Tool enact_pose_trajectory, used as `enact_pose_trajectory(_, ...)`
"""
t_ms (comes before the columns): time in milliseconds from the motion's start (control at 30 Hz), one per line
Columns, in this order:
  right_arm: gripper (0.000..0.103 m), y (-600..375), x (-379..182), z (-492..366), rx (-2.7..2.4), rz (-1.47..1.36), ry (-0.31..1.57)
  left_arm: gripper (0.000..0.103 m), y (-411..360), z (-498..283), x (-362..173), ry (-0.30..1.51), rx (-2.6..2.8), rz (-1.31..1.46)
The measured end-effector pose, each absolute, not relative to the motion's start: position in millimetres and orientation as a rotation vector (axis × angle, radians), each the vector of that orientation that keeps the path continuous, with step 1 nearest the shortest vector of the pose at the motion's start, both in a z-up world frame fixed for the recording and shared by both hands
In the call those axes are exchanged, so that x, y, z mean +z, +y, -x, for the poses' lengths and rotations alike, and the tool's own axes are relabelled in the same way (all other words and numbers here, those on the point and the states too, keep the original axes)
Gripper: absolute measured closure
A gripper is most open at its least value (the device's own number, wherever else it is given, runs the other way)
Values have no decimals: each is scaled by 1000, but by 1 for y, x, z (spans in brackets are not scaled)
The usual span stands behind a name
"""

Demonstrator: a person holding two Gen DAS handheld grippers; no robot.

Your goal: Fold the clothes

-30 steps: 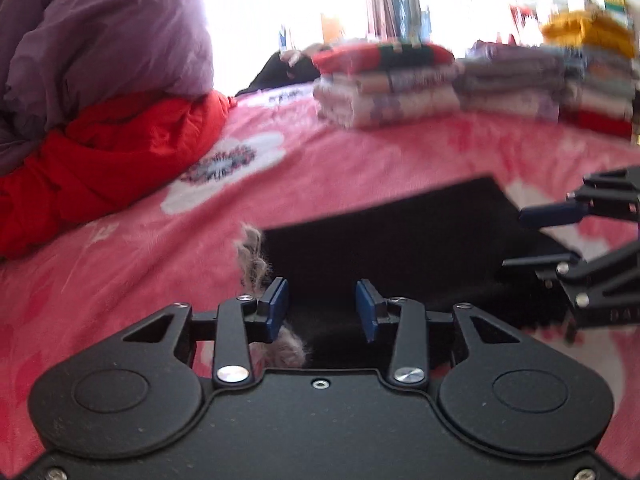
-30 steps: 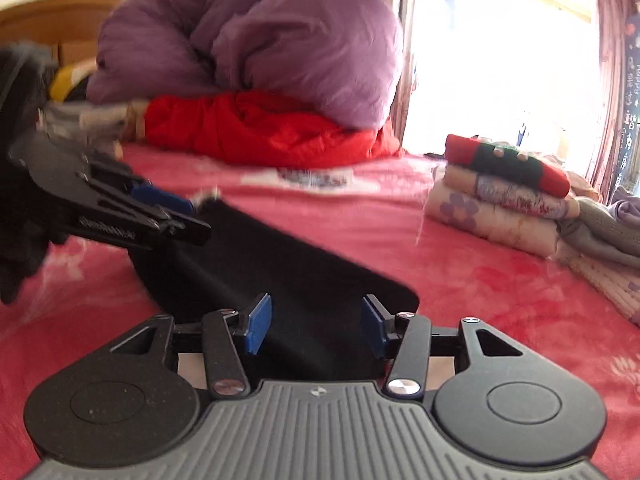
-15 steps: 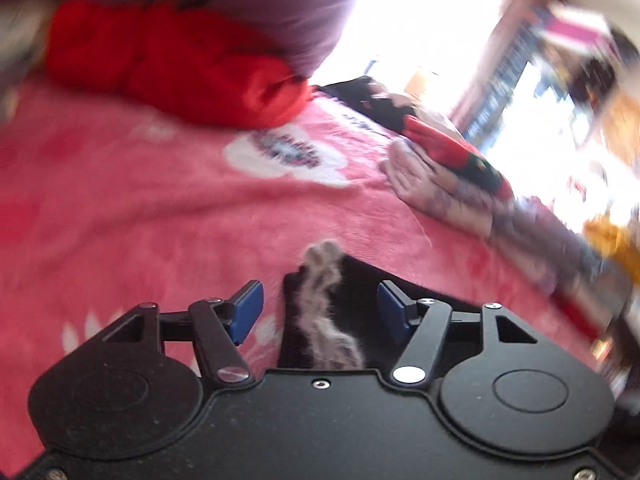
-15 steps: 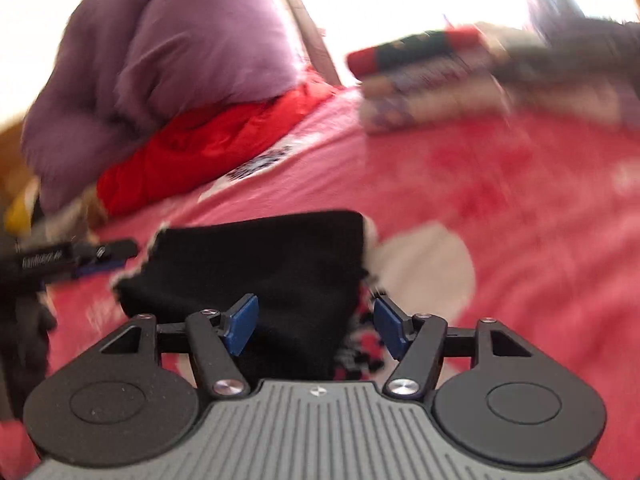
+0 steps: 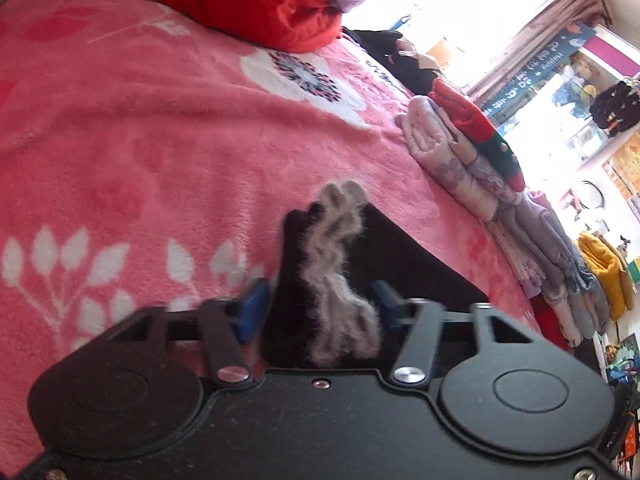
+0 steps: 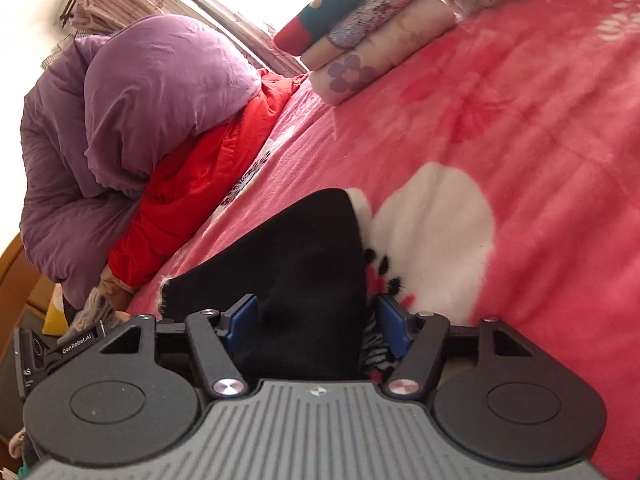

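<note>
A folded black garment (image 5: 404,264) with a grey fuzzy trim (image 5: 340,264) lies on the pink floral bed cover (image 5: 140,128). My left gripper (image 5: 318,312) is open, tilted, with the garment's trimmed end between its blue pads, not pinched. My right gripper (image 6: 316,322) is open too, its pads on either side of the black garment's (image 6: 304,260) other end. Part of the left gripper (image 6: 60,352) shows at the lower left of the right wrist view.
A purple duvet (image 6: 132,120) sits on a red quilt (image 6: 188,184) at the head of the bed. Stacks of folded clothes (image 5: 472,160) line the far side, also in the right wrist view (image 6: 372,28). A window and curtains stand beyond.
Both grippers have rolled sideways and moved in over the ends of the black garment. Their jaws have stayed open. The garment lies in the same place.
</note>
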State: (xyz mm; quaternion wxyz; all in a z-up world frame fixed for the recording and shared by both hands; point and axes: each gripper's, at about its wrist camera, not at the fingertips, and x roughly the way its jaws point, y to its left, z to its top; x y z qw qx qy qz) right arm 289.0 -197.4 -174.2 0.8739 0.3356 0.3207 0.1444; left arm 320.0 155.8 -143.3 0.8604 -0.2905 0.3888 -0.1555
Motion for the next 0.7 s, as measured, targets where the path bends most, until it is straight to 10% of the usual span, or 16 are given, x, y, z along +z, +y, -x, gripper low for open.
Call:
enact_pose_trajectory(33,58,-195,-174,-290,302,-702,674,65,155,-319,-143,813,-329,609)
enact_pose_trajectory(167,73,-200,-175,-287,298,-734,656,74,156,-312,-136,779,-377,694)
enact_pose_trajectory(433,73,-267,-124,-253,270,-751,581,58,97,-295,-126,823,-500,746)
enact_pose_trajectory(500,64,-289,-118,-245,225,-732,598,43,87,-299,-137,880,-501,712)
enact_pose_trajectory(567,33,-307,-129,-241,133,-701,638,42,87,-300,-143,913,-495,740)
enact_pose_trajectory(700,33,-342,-162,-226,129,-892,632,38,90,-300,-144,919,-510,773)
